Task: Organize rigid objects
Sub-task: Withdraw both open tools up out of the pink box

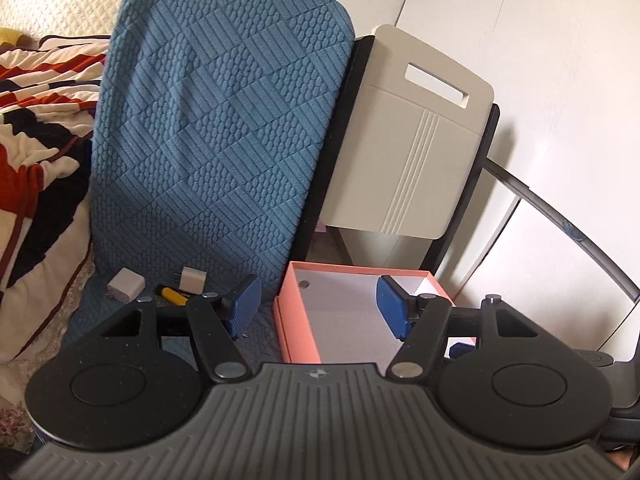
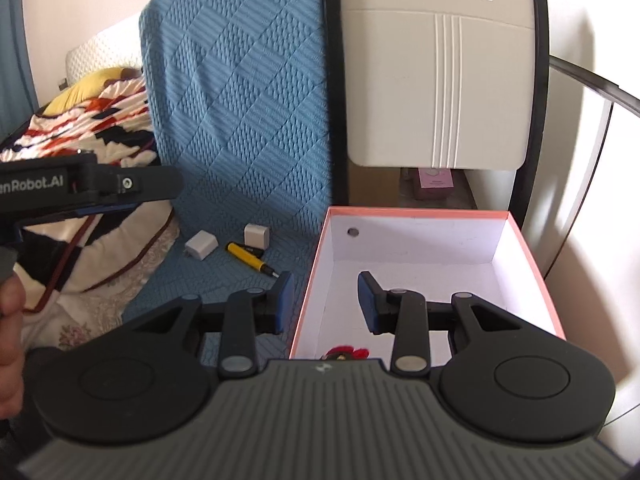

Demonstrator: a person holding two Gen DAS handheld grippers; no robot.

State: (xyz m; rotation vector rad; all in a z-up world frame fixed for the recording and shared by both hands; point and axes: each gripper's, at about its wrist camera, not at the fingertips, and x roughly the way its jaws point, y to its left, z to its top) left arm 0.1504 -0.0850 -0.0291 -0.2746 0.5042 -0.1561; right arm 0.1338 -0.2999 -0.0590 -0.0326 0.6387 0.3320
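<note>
Listing items left to right across the blue quilted cover (image 2: 240,120), with the likely reason each is sitting where it is.

Bedding: a striped blanket (image 2: 92,120) is lying bunched at far left, outside the work area and apparently not part of the sorting.

Left gripper (image 1: 318,308): its fingers are standing wide apart and gripping nothing; it is hovering with one pad over the cover and the other over the box, seemingly waiting between loose items and container.

First charger (image 2: 201,245): a white plug block is lying flat on the cover, left of the box, awaiting collection.

Second charger (image 2: 256,235): a white cube is standing just right of the first and a little farther back, touching or nearly touching the screwdriver.

Screwdriver (image 2: 250,259): a yellow-and-black tool is lying diagonally, tip pointing toward the box; probably the nearest pick.

Right gripper (image 2: 326,304): its fingers are spread apart and empty, straddling the box's left wall.

Box (image 2: 536,264): a pink-walled, white-lined container is sitting open at right, directly beside the loose items, serving as the evident destination.

Box contents: a red-and-black object (image 2: 346,353) is lying at the near edge, partly hidden; its identity cannot be told.

Backdrop: a beige panel (image 2: 436,80) is standing behind the box.
</note>
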